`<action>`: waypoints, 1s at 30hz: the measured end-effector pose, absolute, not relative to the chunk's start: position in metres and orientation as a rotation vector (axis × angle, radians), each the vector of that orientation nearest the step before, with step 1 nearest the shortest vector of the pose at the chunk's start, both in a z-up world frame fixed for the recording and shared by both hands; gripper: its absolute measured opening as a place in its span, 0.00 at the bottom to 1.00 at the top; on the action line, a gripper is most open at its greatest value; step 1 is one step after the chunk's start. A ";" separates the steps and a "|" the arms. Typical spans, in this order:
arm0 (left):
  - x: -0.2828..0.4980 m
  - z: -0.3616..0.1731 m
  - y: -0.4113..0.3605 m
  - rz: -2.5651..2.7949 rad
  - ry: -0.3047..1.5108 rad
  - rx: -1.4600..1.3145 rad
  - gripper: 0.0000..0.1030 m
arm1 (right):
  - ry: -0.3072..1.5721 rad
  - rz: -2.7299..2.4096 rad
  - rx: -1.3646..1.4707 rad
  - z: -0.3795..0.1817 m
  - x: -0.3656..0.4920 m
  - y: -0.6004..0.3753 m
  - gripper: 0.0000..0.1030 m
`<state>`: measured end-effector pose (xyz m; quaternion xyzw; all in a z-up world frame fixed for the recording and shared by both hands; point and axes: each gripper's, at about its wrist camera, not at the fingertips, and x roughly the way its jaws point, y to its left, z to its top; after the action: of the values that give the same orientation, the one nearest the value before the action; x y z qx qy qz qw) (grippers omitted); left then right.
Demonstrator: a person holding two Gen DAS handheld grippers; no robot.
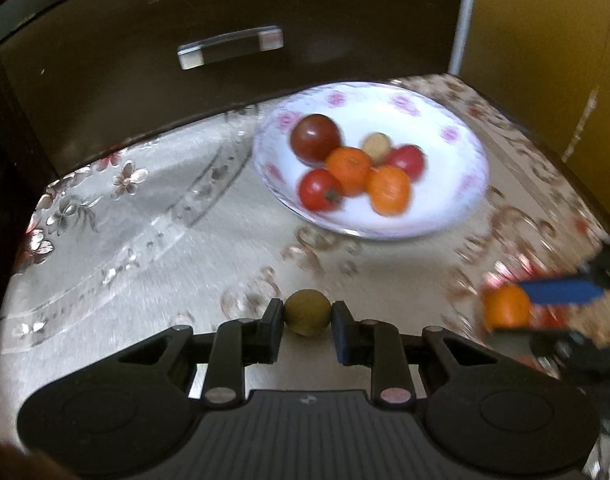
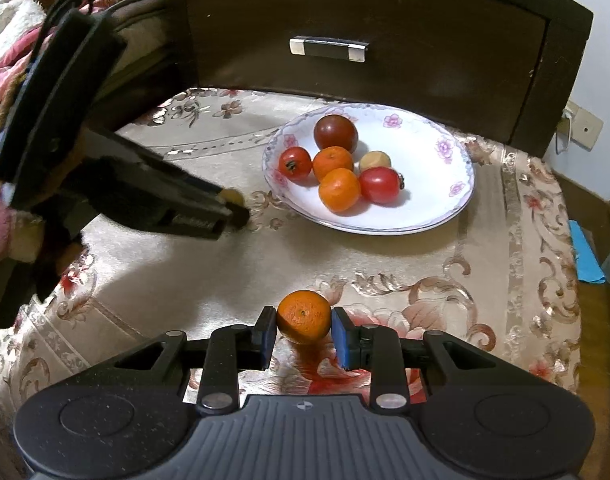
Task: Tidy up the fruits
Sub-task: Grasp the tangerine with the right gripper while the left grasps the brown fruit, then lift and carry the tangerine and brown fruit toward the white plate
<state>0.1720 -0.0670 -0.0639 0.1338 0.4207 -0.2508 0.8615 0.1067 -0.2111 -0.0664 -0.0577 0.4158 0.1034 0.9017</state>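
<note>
Between the pads of the left hand-held gripper (image 1: 308,316) sits a small olive-brown fruit (image 1: 308,312), pinched at its widest part with the jaws drawn almost fully in. It looks light, round and firm-skinned, so it could roll or squirt out if the pads ride above or below its middle; a hold across the equator suits it, with only modest pressure.

The right hand-held gripper (image 2: 303,330) is closed partway on a mandarin (image 2: 303,322), a blue pad against each flank, stem scar facing the camera. That fruit is likely soft under a loose, pebbly peel: easy to grip, easy to bruise, so a gentle squeeze across the sides is the safer choice.

Both fruits sit near the front edge of the desk (image 2: 385,256), which is covered in a floral cloth, the mandarin towards the right front. Farther back, close to the rear edge beside a dark drawer front (image 2: 365,32), stands the plate (image 2: 437,216), already holding two mandarins, three tomatoes and one pale small fruit. Room remains on its right half.
</note>
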 end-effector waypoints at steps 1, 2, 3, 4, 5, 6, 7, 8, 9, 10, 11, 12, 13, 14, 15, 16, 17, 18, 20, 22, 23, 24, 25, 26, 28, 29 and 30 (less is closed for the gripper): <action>0.164 -0.061 -0.067 -0.536 0.880 0.286 0.33 | 0.857 0.212 -0.125 -0.065 0.104 -0.211 0.22; 0.157 -0.059 -0.066 -0.545 0.878 0.291 0.33 | 0.855 0.210 -0.132 -0.064 0.102 -0.210 0.22; 0.149 -0.058 -0.066 -0.553 0.876 0.298 0.33 | 0.854 0.211 -0.136 -0.064 0.100 -0.210 0.22; 0.140 -0.056 -0.066 -0.559 0.877 0.300 0.33 | 0.855 0.214 -0.137 -0.063 0.096 -0.209 0.22; 0.132 -0.056 -0.066 -0.566 0.882 0.301 0.33 | 0.856 0.218 -0.139 -0.063 0.093 -0.208 0.22; 0.125 -0.056 -0.066 -0.570 0.884 0.304 0.33 | 0.857 0.220 -0.147 -0.063 0.089 -0.207 0.22; 0.118 -0.056 -0.066 -0.575 0.886 0.311 0.33 | 0.859 0.222 -0.155 -0.063 0.085 -0.205 0.22; 0.112 -0.057 -0.066 -0.580 0.888 0.317 0.33 | 0.862 0.225 -0.161 -0.063 0.082 -0.204 0.22; 0.106 -0.057 -0.066 -0.586 0.891 0.321 0.33 | 0.865 0.227 -0.168 -0.063 0.078 -0.202 0.22; 0.101 -0.058 -0.065 -0.589 0.898 0.319 0.33 | 0.867 0.228 -0.176 -0.064 0.073 -0.201 0.22; 0.096 -0.059 -0.065 -0.588 0.903 0.317 0.33 | 0.870 0.227 -0.184 -0.064 0.069 -0.200 0.22; 0.093 -0.060 -0.064 -0.584 0.906 0.317 0.33 | 0.874 0.225 -0.190 -0.065 0.065 -0.199 0.22; 0.091 -0.061 -0.063 -0.579 0.909 0.318 0.33 | 0.876 0.222 -0.197 -0.066 0.061 -0.199 0.22; 0.089 -0.062 -0.062 -0.576 0.912 0.319 0.33 | 0.881 0.218 -0.201 -0.068 0.057 -0.199 0.22; 0.087 -0.063 -0.061 -0.575 0.914 0.321 0.33 | 0.889 0.218 -0.200 -0.070 0.054 -0.199 0.22; 0.085 -0.065 -0.060 -0.577 0.915 0.326 0.33 | 0.897 0.219 -0.197 -0.072 0.052 -0.199 0.22; 0.083 -0.066 -0.060 -0.581 0.916 0.332 0.33 | 0.903 0.220 -0.196 -0.074 0.051 -0.199 0.22; 0.083 -0.068 -0.060 -0.585 0.920 0.333 0.33 | 0.904 0.219 -0.197 -0.075 0.049 -0.199 0.23; 0.084 -0.071 -0.060 -0.601 0.930 0.331 0.33 | 0.902 0.222 -0.192 -0.075 0.048 -0.200 0.23; 0.083 -0.072 -0.060 -0.613 0.922 0.343 0.34 | 0.903 0.224 -0.186 -0.075 0.050 -0.200 0.23; 0.082 -0.072 -0.060 -0.617 0.919 0.348 0.34 | 0.903 0.227 -0.185 -0.075 0.050 -0.200 0.24; 0.082 -0.072 -0.059 -0.618 0.918 0.350 0.34 | 0.905 0.230 -0.185 -0.075 0.050 -0.200 0.25; 0.081 -0.071 -0.059 -0.621 0.919 0.351 0.34 | 0.906 0.232 -0.187 -0.076 0.050 -0.201 0.25; 0.080 -0.072 -0.057 -0.625 0.917 0.353 0.34 | 0.910 0.232 -0.189 -0.077 0.050 -0.200 0.26; 0.079 -0.072 -0.055 -0.630 0.915 0.353 0.36 | 0.913 0.233 -0.187 -0.078 0.048 -0.202 0.28; 0.079 -0.073 -0.054 -0.628 0.915 0.351 0.37 | 0.914 0.236 -0.185 -0.078 0.048 -0.202 0.28; 0.078 -0.073 -0.053 -0.627 0.916 0.348 0.37 | 0.913 0.239 -0.182 -0.078 0.047 -0.203 0.28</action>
<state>0.0782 -0.0531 -0.0727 0.1645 0.4325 -0.2962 0.8356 0.0471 -0.2027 -0.0779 -0.0877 0.4393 0.1149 0.8867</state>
